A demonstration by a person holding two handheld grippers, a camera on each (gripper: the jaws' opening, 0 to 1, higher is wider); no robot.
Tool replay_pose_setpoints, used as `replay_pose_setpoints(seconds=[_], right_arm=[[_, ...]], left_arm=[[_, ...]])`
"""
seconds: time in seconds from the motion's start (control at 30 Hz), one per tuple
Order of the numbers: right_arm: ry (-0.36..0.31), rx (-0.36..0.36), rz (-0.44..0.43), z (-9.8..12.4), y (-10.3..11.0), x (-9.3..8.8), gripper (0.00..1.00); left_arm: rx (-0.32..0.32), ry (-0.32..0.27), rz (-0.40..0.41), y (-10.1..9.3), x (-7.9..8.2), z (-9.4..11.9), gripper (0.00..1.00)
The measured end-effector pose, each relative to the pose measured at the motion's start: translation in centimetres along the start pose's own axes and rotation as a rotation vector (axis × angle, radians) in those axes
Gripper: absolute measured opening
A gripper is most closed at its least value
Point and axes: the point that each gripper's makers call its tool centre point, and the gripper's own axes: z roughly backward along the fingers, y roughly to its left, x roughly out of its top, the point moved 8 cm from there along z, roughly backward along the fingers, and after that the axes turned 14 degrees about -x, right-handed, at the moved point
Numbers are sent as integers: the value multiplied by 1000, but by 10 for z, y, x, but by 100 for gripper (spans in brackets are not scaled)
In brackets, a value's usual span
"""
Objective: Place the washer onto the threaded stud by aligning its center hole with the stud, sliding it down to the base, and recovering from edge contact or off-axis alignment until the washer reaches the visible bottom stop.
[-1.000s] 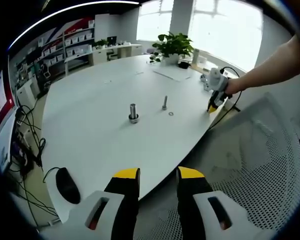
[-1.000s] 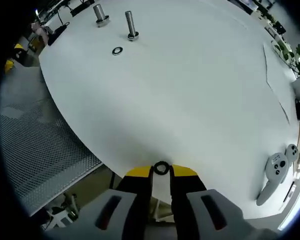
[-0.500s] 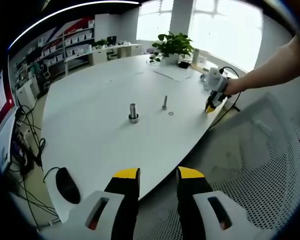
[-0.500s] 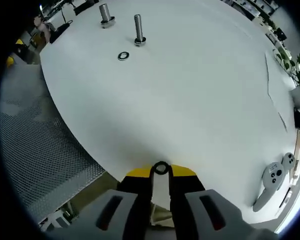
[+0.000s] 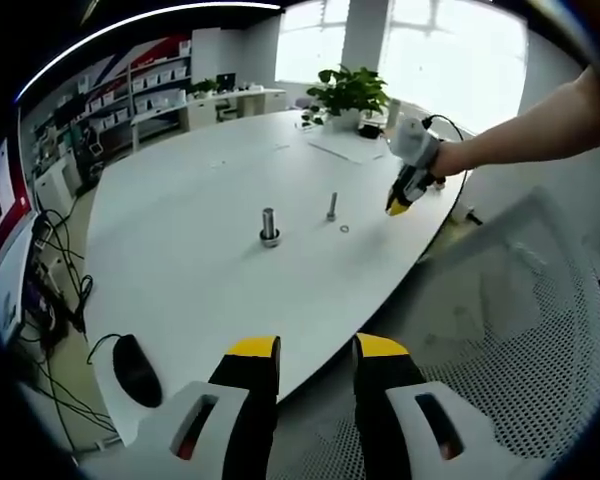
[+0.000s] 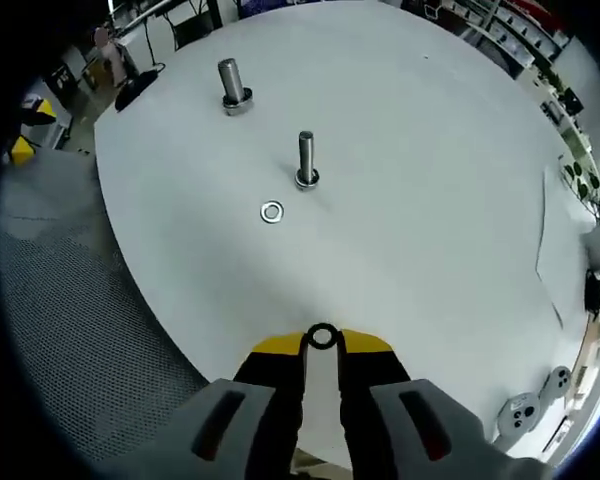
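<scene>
In my left gripper view, a black mouse lies on the near left edge of the white table. My left gripper hangs off the table's near edge over a mesh chair, its yellow-tipped jaws standing apart with nothing between them. Farther out on the table stands a thick stud; right of it a thinner threaded stud, and just right of that a loose washer lies flat. Further right, my right gripper hovers above the table's right edge, with a potted plant at the far end.

In my right gripper view, the thick stud is far left, the threaded stud stands upright near the middle, and the loose washer lies just beside its base, nearer to me. My right gripper has its jaws drawn narrow, pinching a dark washer at the tips, well apart from the stud. Two controllers lie near the right edge.
</scene>
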Motion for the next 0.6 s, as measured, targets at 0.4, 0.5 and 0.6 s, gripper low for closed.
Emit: replay_pose_setpoints(seconds=[0.4, 0.5, 0.6], right_arm=[[-93, 15, -29, 15, -2, 43, 14], [-112, 18, -15, 17, 0, 54, 14], [-133, 20, 2, 17, 2, 63, 14]], left_arm=[[9, -3, 1, 1, 0, 1, 27], [9, 0, 1, 1, 0, 0, 27], [11, 0, 1, 1, 0, 0, 27]])
